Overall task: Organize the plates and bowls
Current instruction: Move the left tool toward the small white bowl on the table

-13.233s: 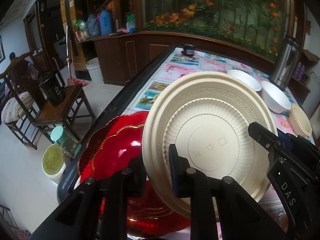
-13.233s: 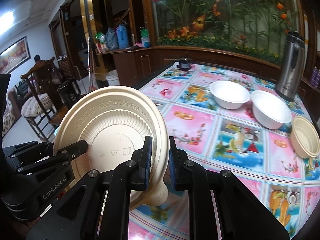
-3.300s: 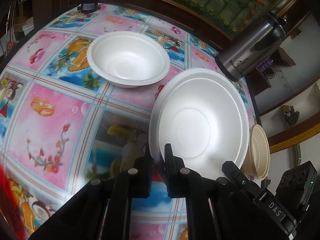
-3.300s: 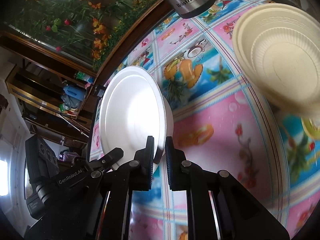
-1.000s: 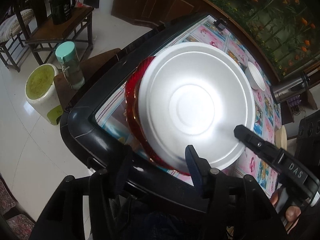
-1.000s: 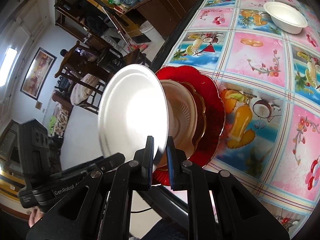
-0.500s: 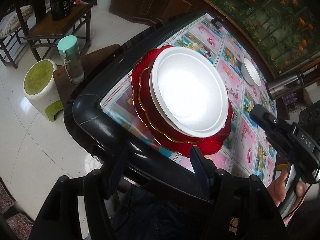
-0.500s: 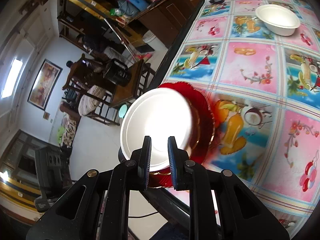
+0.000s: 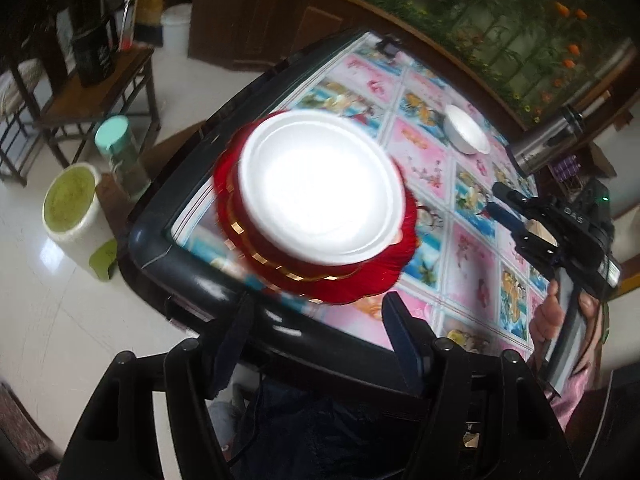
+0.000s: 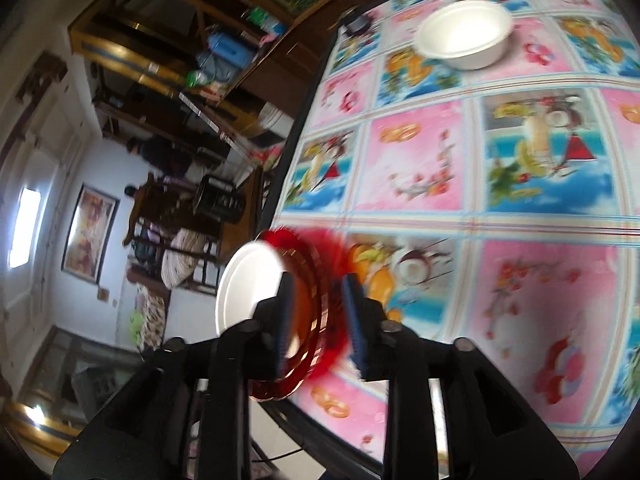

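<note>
A white foam plate (image 9: 320, 188) sits atop the red plates (image 9: 360, 284) stacked at the near corner of the surface (image 9: 472, 280); a white bowl (image 10: 464, 34) waits well apart at the far end. Foam ware this thin looks feather-light and easily dented, so it is best pinched gently at the rim. The left gripper (image 9: 316, 336) hangs above the surface's edge, jaws wide and opening, holding nothing. The right gripper (image 10: 320, 320), jaws narrow but opening, is empty too, with the stack beyond it.

Glossy white floor (image 9: 48, 320), wooden cabinets (image 9: 256, 28)
</note>
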`<state>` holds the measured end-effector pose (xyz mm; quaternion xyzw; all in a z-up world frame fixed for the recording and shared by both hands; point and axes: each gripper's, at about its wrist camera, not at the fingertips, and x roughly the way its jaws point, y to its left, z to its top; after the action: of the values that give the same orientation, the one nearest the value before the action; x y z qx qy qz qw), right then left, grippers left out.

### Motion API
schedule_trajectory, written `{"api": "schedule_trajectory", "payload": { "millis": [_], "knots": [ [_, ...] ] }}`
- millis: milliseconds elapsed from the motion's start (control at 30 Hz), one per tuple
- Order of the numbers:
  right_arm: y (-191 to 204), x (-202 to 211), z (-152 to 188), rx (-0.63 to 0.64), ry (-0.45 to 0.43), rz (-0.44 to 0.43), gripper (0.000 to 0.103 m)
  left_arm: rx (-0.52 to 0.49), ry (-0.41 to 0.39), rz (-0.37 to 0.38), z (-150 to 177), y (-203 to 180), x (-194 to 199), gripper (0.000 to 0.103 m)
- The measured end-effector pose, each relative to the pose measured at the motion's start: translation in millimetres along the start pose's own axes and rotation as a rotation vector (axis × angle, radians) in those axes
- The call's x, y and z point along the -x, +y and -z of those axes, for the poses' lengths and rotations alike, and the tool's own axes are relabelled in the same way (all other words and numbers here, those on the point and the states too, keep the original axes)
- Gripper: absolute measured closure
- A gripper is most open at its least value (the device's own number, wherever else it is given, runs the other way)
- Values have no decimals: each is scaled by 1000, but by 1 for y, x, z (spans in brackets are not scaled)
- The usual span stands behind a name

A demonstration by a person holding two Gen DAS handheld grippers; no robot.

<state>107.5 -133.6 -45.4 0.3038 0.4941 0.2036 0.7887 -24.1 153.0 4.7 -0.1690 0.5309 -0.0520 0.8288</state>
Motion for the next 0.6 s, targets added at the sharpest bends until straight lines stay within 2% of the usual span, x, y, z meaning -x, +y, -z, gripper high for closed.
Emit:
{"api": "schedule_trajectory", "payload": {
  "millis": [100, 233, 433, 600],
  "knots": [
    [-20, 13, -8, -35, -35, 7, 69, -60, -3, 6, -3, -24, -4, 29],
    [-48, 29, -22, -72, -83, 17, 69, -112, 53, 27, -5, -56, -24, 29],
    [-94, 62, -54, -54, -265, 59, 69, -191, 118, 45, -10, -108, -51, 29],
    [-146, 87, -57, -96, -393, 73, 69, -225, 150, 53, -25, -148, -72, 29]
  ]
}}
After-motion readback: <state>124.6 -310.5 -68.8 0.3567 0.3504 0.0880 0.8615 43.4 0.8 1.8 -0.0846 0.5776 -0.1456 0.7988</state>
